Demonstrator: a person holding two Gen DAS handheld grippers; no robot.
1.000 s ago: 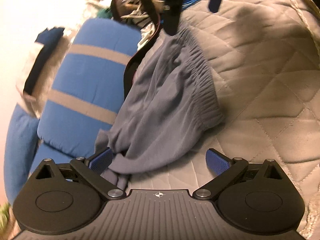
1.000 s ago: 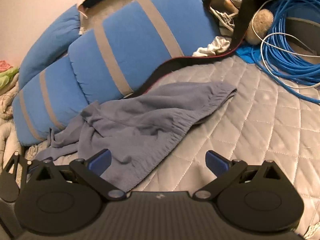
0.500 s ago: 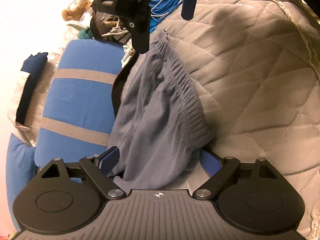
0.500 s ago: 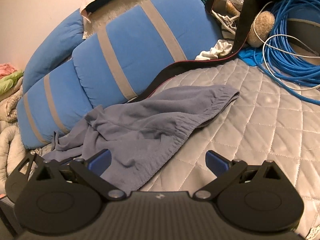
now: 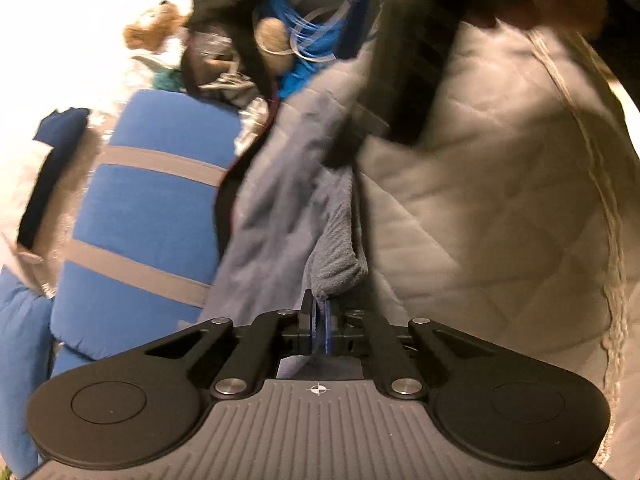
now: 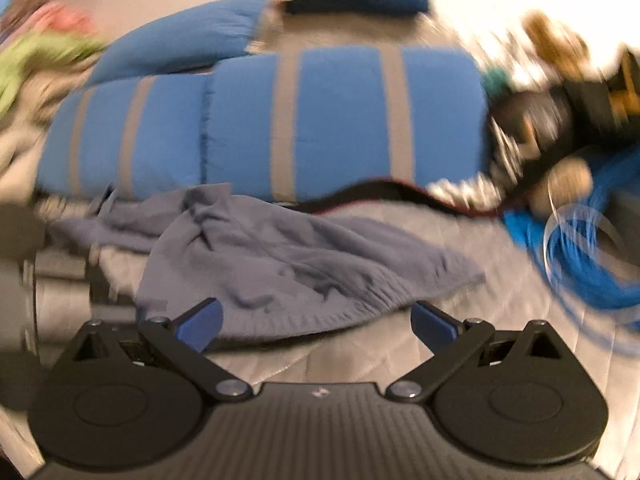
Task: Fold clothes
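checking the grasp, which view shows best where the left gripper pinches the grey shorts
Left wrist view: the left gripper is shut on a bunched edge of the grey fabric shorts. Right wrist view shows the shorts spread on the quilt, pinch hidden.

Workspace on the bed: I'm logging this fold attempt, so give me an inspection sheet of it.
Surface: grey quilted bedspread, partly bare.
Job's things: grey-blue soft shorts with a ribbed waistband, crumpled, one edge lifted.
Clutter: blue bolster pillow with grey stripes behind the shorts; brown teddy bear; a pile of dark items, too blurred to name.
Grippers: left gripper shut on the shorts' edge; right gripper open, its fingers just over the waistband.
Cables: coil of blue cable on the bedspread, right of the shorts.
Surroundings: green and pink fabric at far left, blurred.
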